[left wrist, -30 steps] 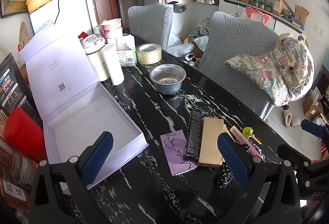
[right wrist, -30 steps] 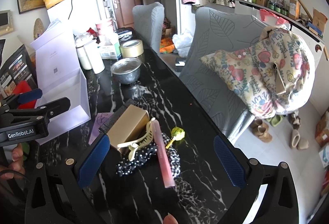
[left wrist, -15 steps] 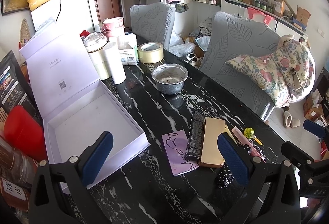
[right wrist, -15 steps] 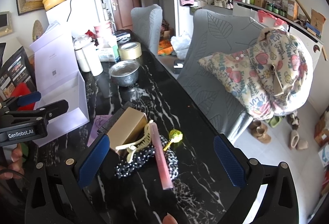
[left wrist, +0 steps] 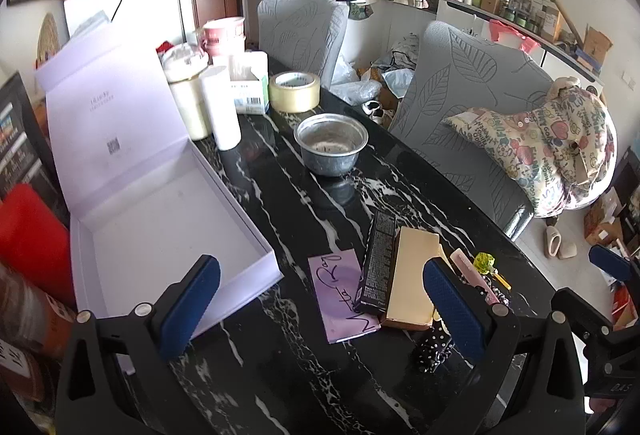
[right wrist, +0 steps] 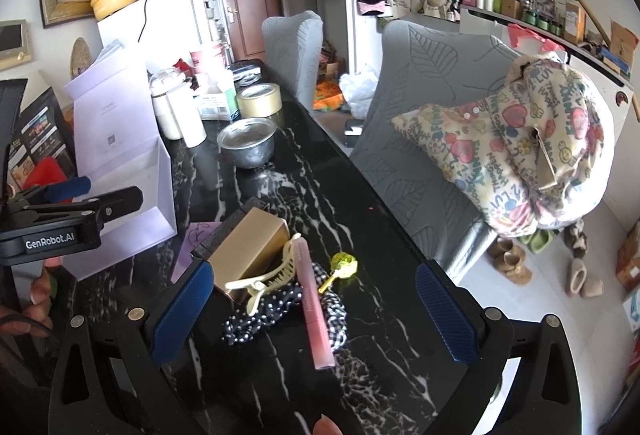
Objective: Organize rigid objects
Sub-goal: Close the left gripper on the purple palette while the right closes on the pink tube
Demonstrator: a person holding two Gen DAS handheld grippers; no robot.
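Note:
An open lilac box [left wrist: 160, 219] lies at the left of the black marble table [left wrist: 280, 375], its lid upright. To its right lie a lilac card [left wrist: 344, 295], a black box [left wrist: 378, 263] and a gold box [left wrist: 412, 279]. In the right wrist view the gold box [right wrist: 248, 247] has a cream hair claw [right wrist: 264, 279], a pink tube [right wrist: 314, 311], a green-topped clip [right wrist: 342, 267] and a dotted scrunchie [right wrist: 280, 311] beside it. My left gripper [left wrist: 320, 311] is open above the near table edge. Over the scrunchie pile my right gripper [right wrist: 314, 311] also stands open and holds nothing.
A steel bowl [left wrist: 330, 143], a tape roll [left wrist: 294, 91], a white cup [left wrist: 222, 111], a cream jar [left wrist: 188, 103] and a carton [left wrist: 248, 83] stand at the far end. Two grey chairs [left wrist: 460, 95] line the right side, one with a patterned cushion [left wrist: 552, 147]. A red object [left wrist: 28, 235] sits left.
Both grippers have drifted slightly back and up; the scene shifts a little in both views. Nothing on the table has moved, and both grippers stay open.

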